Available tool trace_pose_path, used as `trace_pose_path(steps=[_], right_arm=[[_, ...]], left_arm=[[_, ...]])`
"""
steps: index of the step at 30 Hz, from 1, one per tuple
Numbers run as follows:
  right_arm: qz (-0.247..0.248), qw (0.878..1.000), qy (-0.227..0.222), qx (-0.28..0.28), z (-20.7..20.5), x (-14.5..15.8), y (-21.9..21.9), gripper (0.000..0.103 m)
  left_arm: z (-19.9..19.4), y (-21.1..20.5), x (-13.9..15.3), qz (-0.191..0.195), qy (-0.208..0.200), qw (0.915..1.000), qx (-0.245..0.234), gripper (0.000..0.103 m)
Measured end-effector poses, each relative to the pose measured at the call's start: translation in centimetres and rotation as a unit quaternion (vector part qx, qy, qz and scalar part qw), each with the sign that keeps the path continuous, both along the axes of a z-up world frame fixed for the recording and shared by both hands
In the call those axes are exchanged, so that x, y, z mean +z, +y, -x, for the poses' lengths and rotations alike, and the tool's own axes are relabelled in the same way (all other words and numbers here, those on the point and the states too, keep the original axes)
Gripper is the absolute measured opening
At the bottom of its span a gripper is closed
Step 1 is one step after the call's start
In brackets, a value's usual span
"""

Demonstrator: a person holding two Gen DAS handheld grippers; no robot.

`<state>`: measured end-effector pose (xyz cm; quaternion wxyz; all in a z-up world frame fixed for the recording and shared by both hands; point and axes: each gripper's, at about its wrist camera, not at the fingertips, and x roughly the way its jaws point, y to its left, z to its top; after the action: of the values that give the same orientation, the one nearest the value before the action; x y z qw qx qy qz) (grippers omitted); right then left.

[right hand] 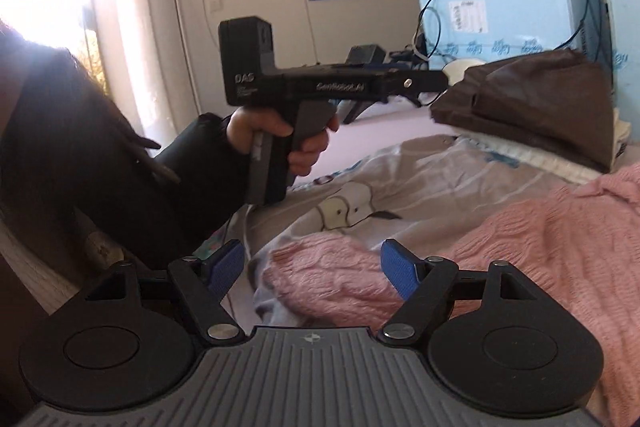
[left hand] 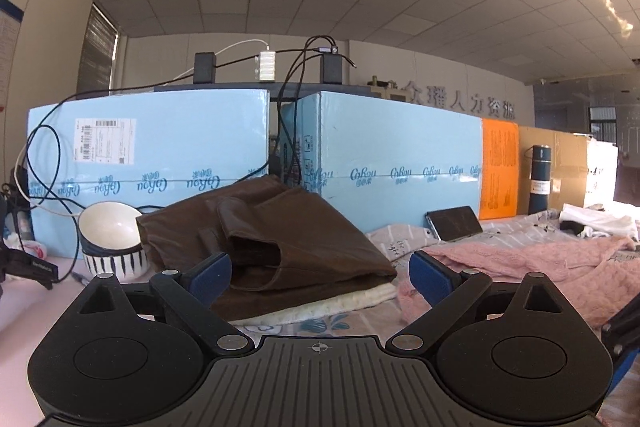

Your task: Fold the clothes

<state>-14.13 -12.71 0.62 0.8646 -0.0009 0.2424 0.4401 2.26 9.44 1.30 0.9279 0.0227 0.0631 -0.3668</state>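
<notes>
With both the left gripper [left hand: 320, 273] and the right gripper [right hand: 312, 267] spread open and holding nothing, the pink sweater [right hand: 520, 255] lies rumpled on the bed [right hand: 400, 167], so a shallow pinch would probably snag the sheet too.

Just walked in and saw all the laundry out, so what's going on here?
A person is folding clothes on a bed with a handheld gripper in each hand. A brown garment already lies folded on a white one by the blue boxes. The left gripper faces that stack, jaws open and empty. The right gripper, also open, is at the unfolded pink sweater.
</notes>
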Motion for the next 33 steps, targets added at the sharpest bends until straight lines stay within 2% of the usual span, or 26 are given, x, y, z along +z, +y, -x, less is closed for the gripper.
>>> trace_pose_path(steps=[3,5,7,9,13,16,19,22,28,32,33], right_arm=[[0.033,0.999,0.022,0.004,-0.4,-1.0,1.2,0.073],[0.058,0.998,0.018,-0.01,-0.3,-1.7,1.8,0.064],[0.045,0.998,0.019,-0.032,-0.4,-1.6,1.1,0.033],[0.01,0.998,0.026,-0.053,-0.4,-1.7,-0.5,0.017],[-0.066,0.992,-0.014,-0.104,1.0,-0.7,-3.1,0.013],[-0.137,0.973,-0.065,-0.172,2.7,0.4,-5.8,0.013],[-0.191,0.938,-0.107,-0.268,4.2,0.9,-8.6,0.013],[-0.233,0.89,-0.123,-0.372,5.2,0.7,-11.3,0.012],[-0.291,0.801,-0.097,-0.514,5.9,-1.3,-15.3,0.013],[-0.313,0.729,-0.065,-0.605,6.5,-2.9,-17.1,0.013],[-0.315,0.721,-0.059,-0.615,6.7,-3.4,-17.3,0.013]], left_arm=[[-0.2,-0.3,-0.7,-0.003,0.014,0.9999,-0.001,0.098],[-0.2,-0.4,-0.7,-0.001,0.014,0.9999,0.001,0.098],[-0.1,-0.3,-0.6,0.006,0.014,0.9999,-0.003,0.098],[-0.1,-0.3,-0.5,0.008,0.014,0.9999,-0.003,0.098],[0.0,-0.9,-0.2,0.002,0.01,0.9999,-0.009,0.098],[0.2,-1.9,0.4,-0.004,-0.003,0.9998,-0.02,0.098],[0.8,-4.0,0.3,-0.02,-0.011,0.9982,-0.055,0.098],[1.4,-6.2,0.2,-0.038,-0.018,0.9949,-0.092,0.099],[2.6,-10.5,0.0,-0.074,-0.033,0.9828,-0.166,0.1],[3.2,-12.7,-0.5,-0.097,-0.034,0.9734,-0.205,0.1],[3.1,-12.9,-0.7,-0.102,-0.03,0.9728,-0.206,0.1]])
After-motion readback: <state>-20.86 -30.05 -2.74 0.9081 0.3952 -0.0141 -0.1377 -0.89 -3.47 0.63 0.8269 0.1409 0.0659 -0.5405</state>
